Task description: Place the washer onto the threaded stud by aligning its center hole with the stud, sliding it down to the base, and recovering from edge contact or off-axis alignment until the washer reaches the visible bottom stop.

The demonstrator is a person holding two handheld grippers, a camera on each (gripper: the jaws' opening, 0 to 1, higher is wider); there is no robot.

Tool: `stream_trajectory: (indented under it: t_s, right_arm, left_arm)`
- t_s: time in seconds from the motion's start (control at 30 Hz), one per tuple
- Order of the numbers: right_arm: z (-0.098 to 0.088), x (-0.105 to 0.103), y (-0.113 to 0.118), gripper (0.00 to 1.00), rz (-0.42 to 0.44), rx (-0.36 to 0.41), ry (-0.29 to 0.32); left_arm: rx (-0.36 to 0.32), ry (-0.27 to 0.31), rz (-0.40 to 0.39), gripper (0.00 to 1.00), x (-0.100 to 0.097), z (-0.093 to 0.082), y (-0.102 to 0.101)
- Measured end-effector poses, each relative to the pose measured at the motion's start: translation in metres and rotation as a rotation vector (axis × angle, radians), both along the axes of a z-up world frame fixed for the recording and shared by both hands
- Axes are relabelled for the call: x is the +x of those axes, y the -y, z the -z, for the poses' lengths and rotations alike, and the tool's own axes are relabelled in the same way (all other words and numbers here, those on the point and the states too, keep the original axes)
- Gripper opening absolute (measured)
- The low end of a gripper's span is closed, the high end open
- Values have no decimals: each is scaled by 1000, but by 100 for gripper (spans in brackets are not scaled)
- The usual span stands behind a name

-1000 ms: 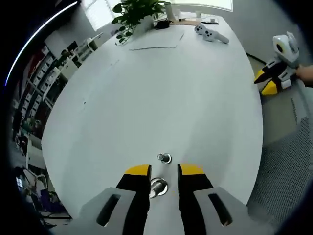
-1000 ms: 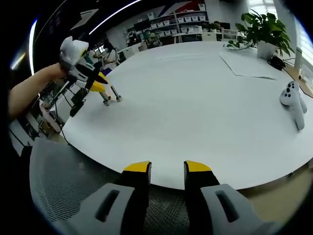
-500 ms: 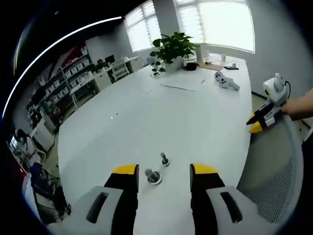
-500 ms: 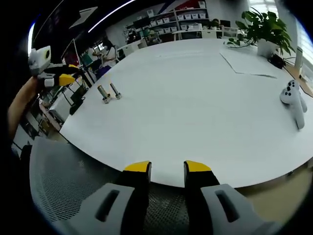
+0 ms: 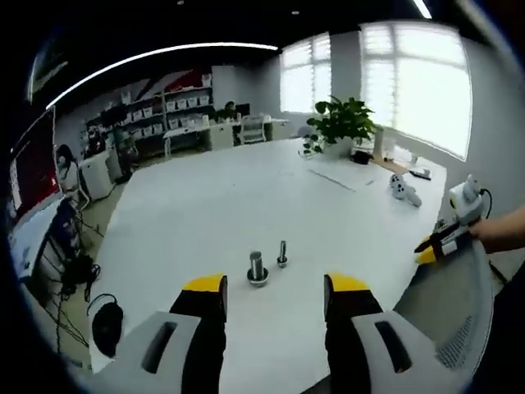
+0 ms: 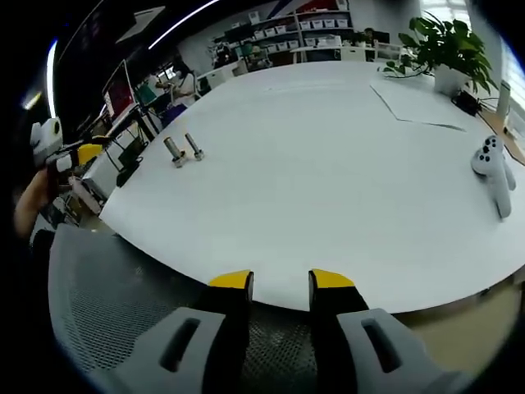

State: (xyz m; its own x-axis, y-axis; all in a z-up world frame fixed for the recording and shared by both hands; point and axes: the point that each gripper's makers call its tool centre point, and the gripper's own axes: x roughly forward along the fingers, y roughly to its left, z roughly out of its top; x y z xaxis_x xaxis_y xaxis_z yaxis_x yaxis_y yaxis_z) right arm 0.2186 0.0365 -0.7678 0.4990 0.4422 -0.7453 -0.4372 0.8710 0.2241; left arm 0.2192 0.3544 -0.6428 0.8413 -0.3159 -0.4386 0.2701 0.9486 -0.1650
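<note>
Washer (image 5: 257, 281) lies flat around the foot of the threaded stud (image 5: 256, 266), which stands upright on the white table (image 5: 246, 205); seated this low, it appears to have reached the bottom stop. A smaller bolt (image 5: 282, 254) stands just beside. The left gripper (image 5: 275, 287) hangs wide and empty, well apart from the stud, clearing it. The right gripper (image 6: 280, 281), jaws parted and empty, idles off the table edge.

A potted plant (image 5: 344, 123) stood far beyond the fingers. A white controller (image 6: 492, 172) lay right of them, near a paper sheet (image 6: 410, 107).
</note>
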Motion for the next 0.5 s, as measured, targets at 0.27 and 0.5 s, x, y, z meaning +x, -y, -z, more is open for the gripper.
stream_trajectory:
  t_s: [0.27, 0.5]
  right_arm:
    - [0, 0, 0, 30, 3, 7, -1]
    - [1, 0, 0, 30, 6, 4, -6]
  left_arm:
    - [13, -26, -1, 48, -25, 34, 2]
    - [-26, -49, -48, 49, -37, 52, -4]
